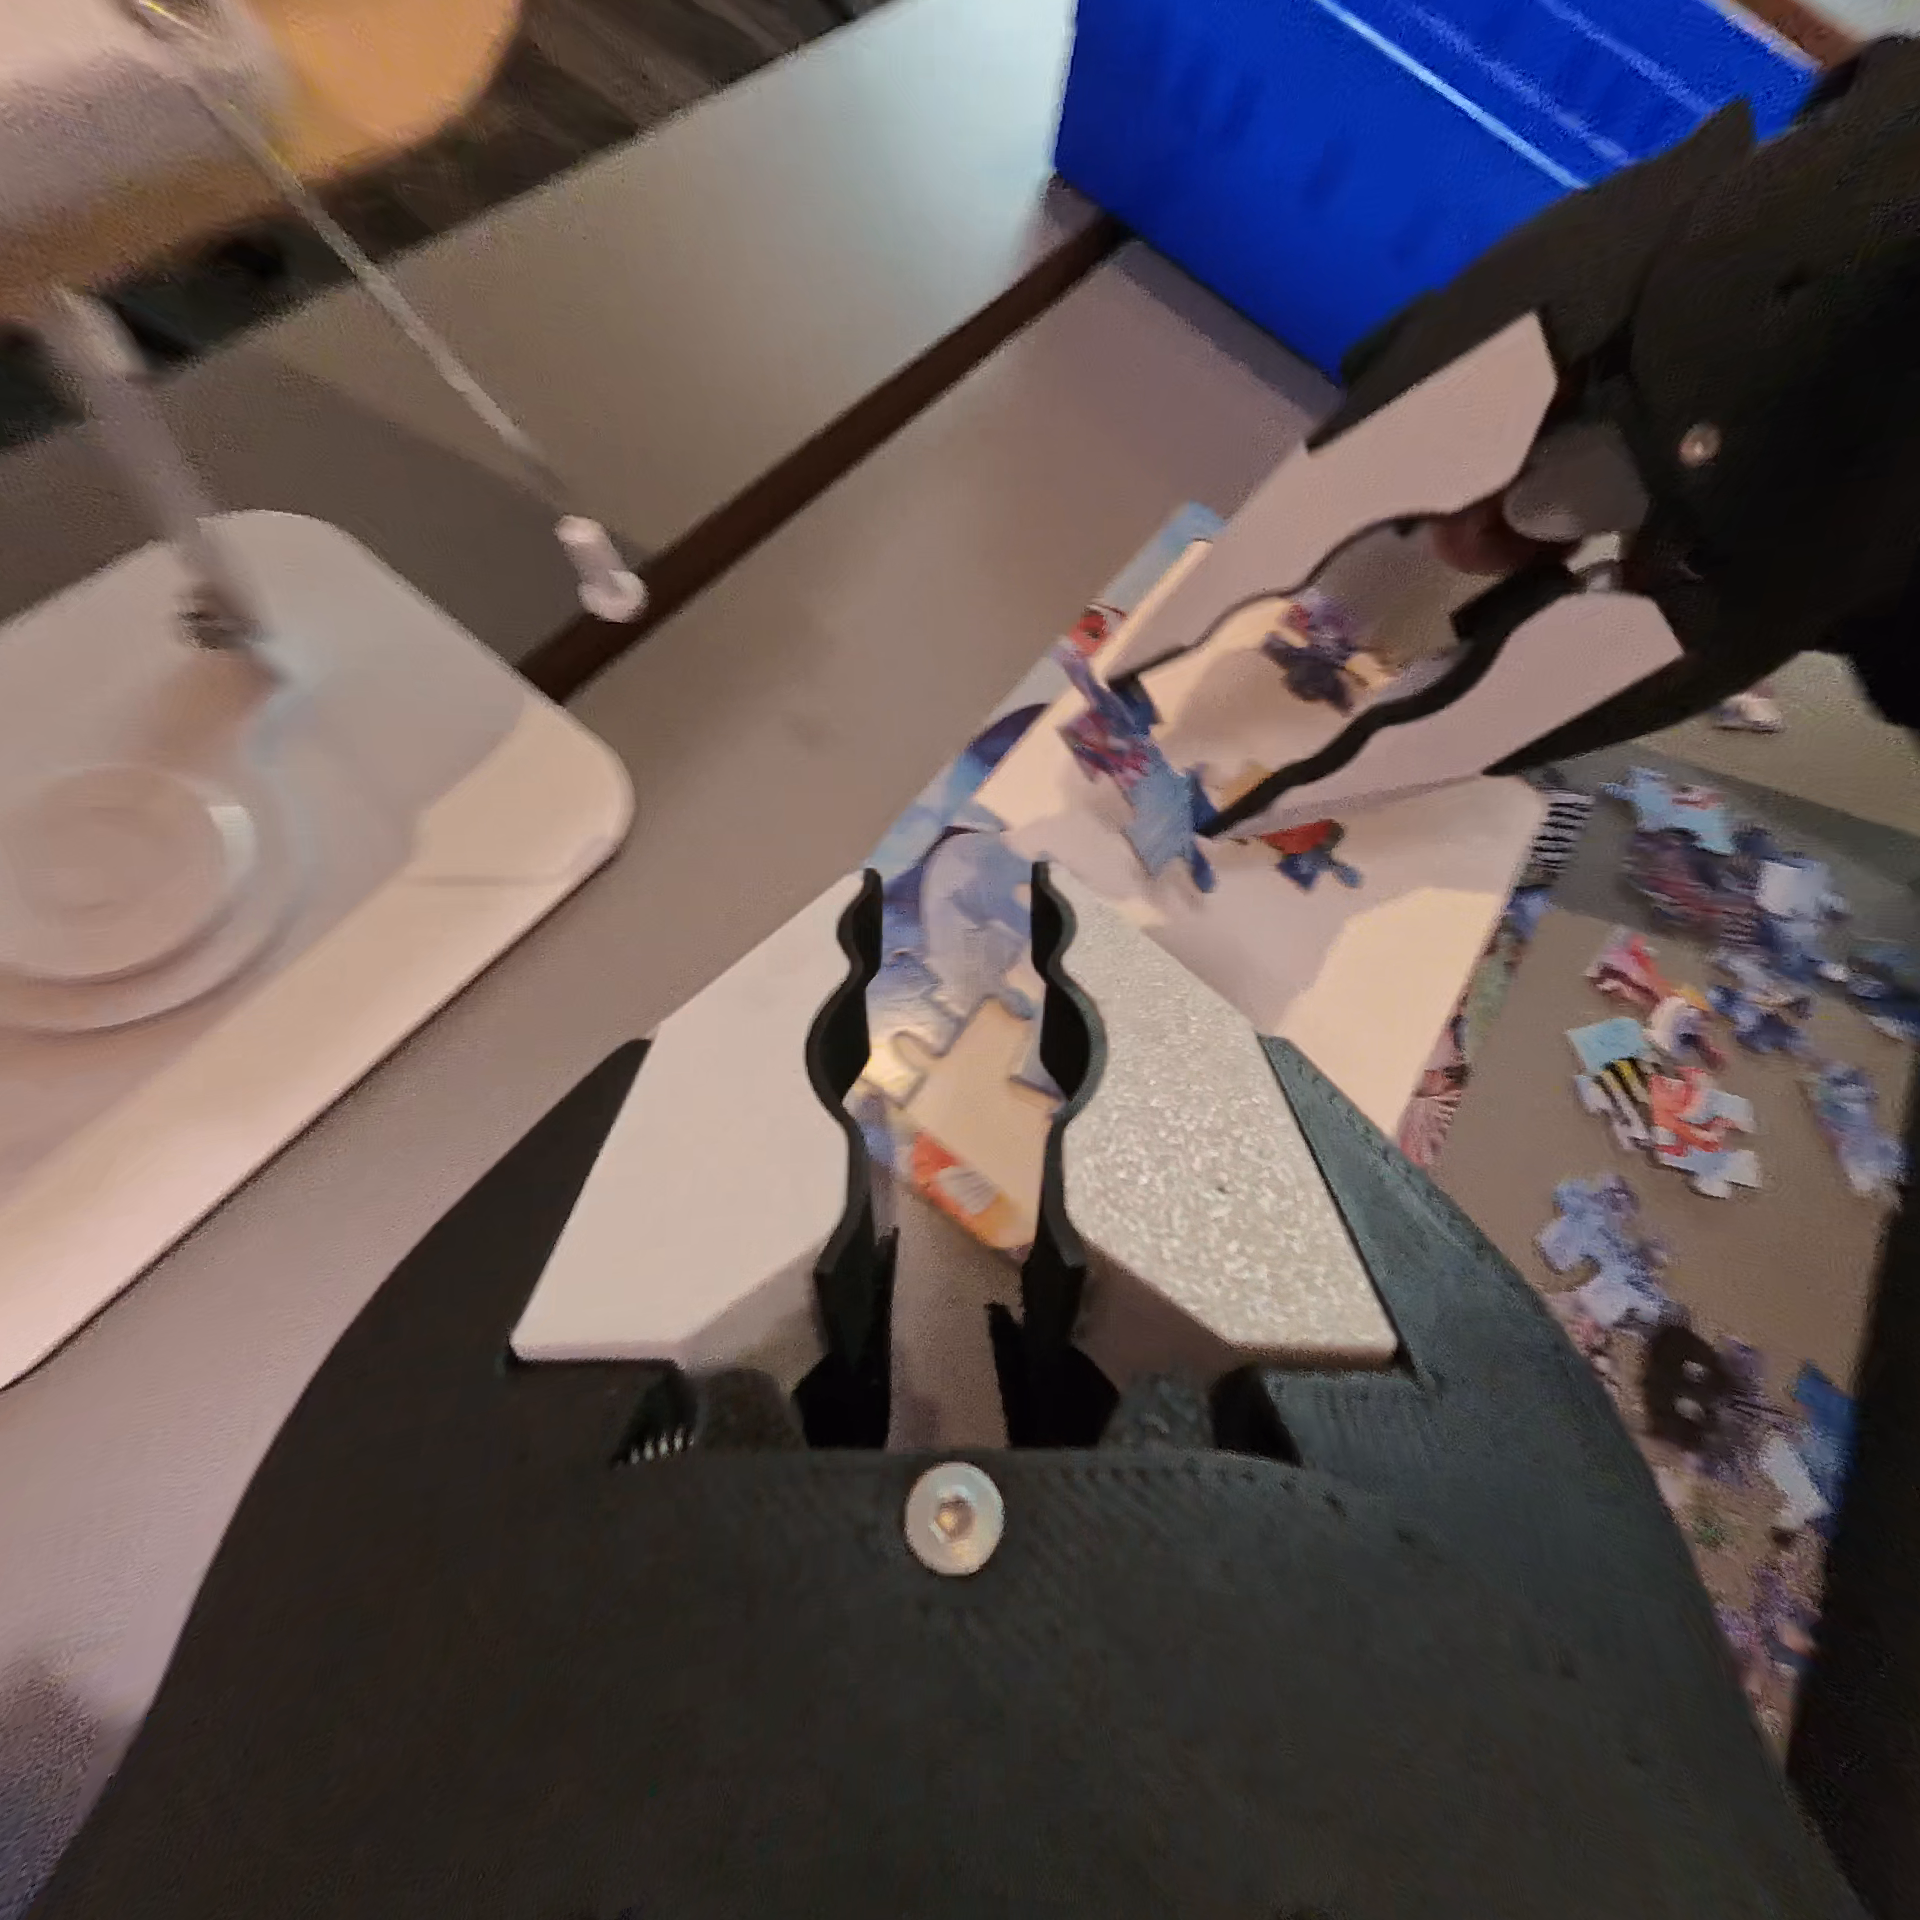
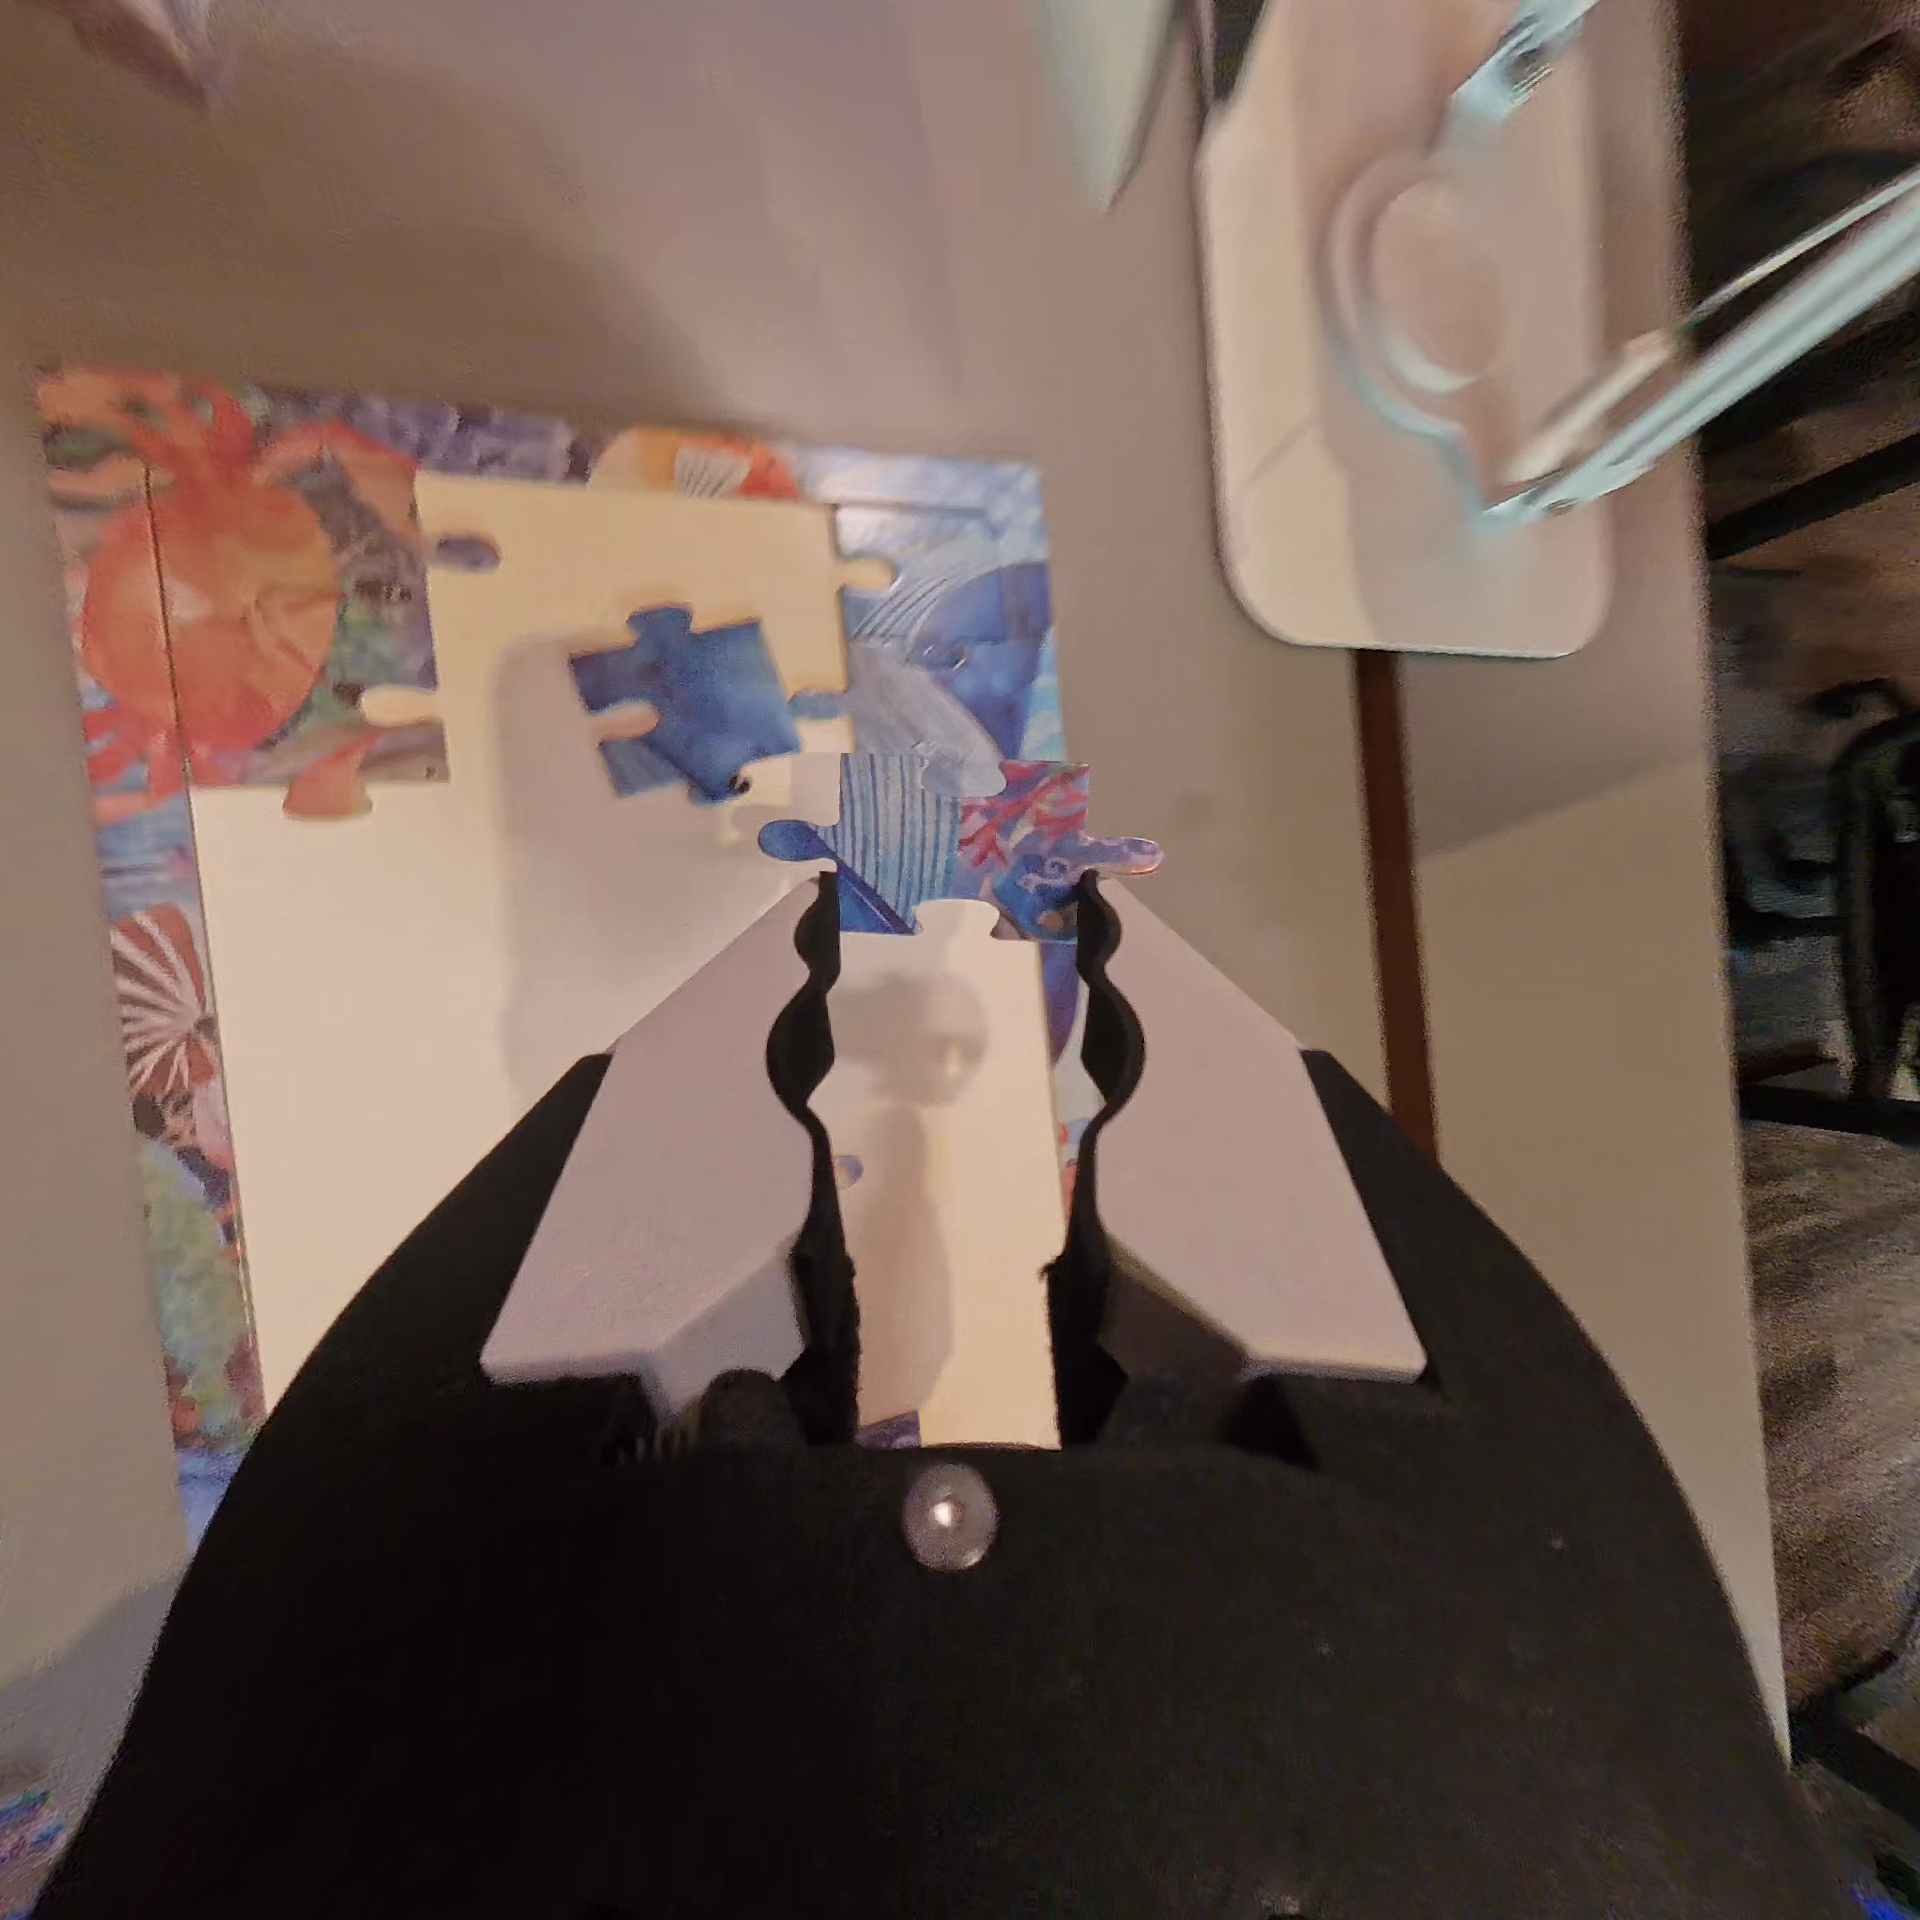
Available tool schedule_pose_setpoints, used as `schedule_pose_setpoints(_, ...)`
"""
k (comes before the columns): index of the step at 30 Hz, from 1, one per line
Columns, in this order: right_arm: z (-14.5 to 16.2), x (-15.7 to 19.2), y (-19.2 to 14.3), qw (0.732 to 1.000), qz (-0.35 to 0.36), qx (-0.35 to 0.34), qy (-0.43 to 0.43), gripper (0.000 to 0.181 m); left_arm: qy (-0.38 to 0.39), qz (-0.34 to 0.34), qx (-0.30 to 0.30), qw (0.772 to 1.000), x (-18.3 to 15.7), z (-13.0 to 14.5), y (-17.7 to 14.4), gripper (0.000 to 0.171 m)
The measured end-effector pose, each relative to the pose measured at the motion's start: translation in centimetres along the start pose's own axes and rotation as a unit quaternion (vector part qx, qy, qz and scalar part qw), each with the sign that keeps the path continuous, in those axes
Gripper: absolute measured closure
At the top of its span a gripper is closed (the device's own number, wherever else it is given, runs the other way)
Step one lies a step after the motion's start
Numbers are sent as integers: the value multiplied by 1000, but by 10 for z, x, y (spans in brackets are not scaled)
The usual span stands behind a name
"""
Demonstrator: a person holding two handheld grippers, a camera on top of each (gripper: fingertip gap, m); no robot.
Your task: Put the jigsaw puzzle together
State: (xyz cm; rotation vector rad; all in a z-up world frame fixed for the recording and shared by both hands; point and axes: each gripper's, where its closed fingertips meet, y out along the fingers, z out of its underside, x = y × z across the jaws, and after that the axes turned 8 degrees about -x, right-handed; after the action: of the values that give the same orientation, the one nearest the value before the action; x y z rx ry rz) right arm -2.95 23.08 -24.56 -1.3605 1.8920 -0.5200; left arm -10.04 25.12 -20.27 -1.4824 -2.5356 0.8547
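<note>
Blue piece point(image 2: 935, 852) pinched at right tongs point(image 2: 956, 883) tips (barely) could twist loose; left tongs point(image 1: 956, 883) gape empty.

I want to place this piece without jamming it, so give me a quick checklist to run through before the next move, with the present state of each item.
1. Piece held: ok. The right gripper has a blue and red puzzle piece between its tips.
2. Piece level: cannot tell; the pictures are blurred.
3. Open space on the puzzle board: ok, a large bare cream area remains.
4. Loose blue piece on the board: not ok, it lies unjoined in the gap.
5. Left gripper out of the way: ok, jaws empty, near the board's edge.
6. Matching neighbour found: cannot tell.
</note>
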Motion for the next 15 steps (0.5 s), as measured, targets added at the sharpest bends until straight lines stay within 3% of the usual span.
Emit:
schedule_pose_setpoints(6,-42,-23,-42,987,101,-125,14,138,-86,189,-45,977,-69,0,39,142)
schedule_pose_setpoints(7,-48,-22,-48,985,107,-139,2,166,-94,207,-64,972,-77,-6,41,138)
schedule_pose_setpoints(9,-58,-18,-58,979,118,-163,-24,179,-116,247,-94,958,-92,-16,41,141)
schedule_pose_setpoints(11,-59,-13,-59,982,109,-154,-26,178,-119,269,-105,950,-101,-20,40,144)
schedule_pose_setpoints(15,-50,-12,-60,986,98,-138,-17,181,-103,236,-86,963,-83,-10,37,151)
